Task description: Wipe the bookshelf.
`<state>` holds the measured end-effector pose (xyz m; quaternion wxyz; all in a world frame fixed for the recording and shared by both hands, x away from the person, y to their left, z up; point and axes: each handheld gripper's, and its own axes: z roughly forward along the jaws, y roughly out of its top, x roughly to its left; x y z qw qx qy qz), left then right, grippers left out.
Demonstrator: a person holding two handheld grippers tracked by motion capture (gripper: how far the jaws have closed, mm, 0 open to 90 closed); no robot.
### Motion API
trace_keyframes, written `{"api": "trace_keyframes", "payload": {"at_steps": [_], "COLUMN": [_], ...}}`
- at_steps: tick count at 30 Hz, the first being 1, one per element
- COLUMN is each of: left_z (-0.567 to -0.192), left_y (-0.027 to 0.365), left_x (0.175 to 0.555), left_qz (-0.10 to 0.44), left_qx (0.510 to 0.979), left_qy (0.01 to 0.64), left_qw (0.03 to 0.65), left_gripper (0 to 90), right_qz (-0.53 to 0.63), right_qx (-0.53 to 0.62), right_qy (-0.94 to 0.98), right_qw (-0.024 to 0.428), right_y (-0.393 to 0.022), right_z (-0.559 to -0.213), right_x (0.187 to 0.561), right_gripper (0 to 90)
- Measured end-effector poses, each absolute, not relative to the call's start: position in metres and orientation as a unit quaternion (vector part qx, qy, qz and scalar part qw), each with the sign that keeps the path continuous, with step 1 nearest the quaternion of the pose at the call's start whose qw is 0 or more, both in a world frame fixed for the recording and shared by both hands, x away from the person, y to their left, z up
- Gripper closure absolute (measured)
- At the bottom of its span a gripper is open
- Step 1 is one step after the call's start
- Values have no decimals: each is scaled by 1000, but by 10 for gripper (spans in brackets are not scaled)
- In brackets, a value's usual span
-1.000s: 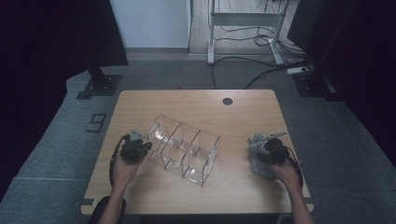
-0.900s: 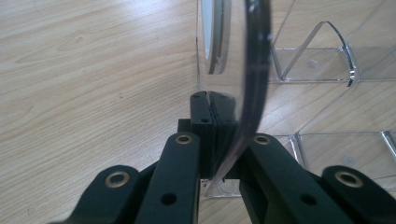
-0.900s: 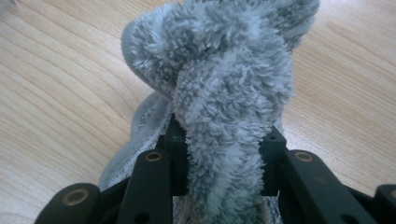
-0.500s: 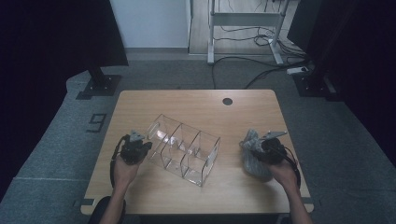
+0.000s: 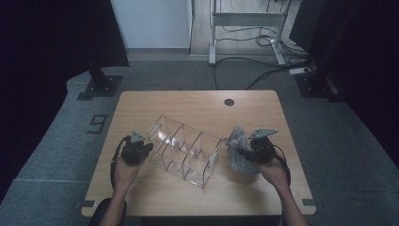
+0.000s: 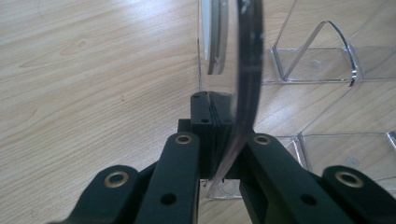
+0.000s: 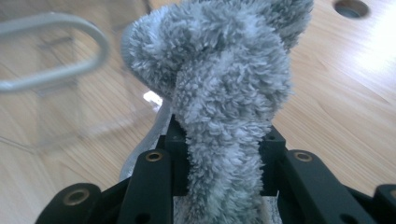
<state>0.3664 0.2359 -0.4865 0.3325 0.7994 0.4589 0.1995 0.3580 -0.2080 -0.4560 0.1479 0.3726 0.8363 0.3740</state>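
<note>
Light wooden counter with rounded corners and a dark cable hole at its 1 o'clock edge: it carries one work item and two hand-held tools.

Clear acrylic three-compartment organiser: lies tilted across the counter centre, its long axis running from 10 o'clock to 4 o'clock, open compartments facing up and toward the far side.

Grey fluffy microfibre cloth: bunched, held off the counter at 3 o'clock from the organiser, just beside its near end compartment but not yet touching it.

Left claw: clenched on the organiser's end wall at 9 o'clock; the left gripper view shows the clear curved panel pinched between the pads. It serves as the steadying hold.

Right claw: grasping the cloth; the right gripper view shows the pile squeezed between the jaws.

Assessment: the step in hand is the approach for wiping. The next move calls for bringing the cloth onto the nearest compartment wall with light pressure, while the left hold resists sliding or tipping.
</note>
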Motion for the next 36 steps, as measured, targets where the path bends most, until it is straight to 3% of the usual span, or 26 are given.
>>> {"api": "trace_keyframes", "payload": {"at_steps": [11,36], "left_z": [-487,-486], "left_y": [235,225], "left_x": [367,367], "left_qz": [200,223], "left_qx": [798,794], "left_qy": [460,475], "left_qw": [335,307], "left_gripper": [867,862], "right_qz": [388,397], "right_qx": [333,293], "right_qy": [846,858], "right_qw": [151,145], "right_y": [-171,-153], "right_z": [-452,-443], "right_x": [360,329], "right_gripper": [649,653]}}
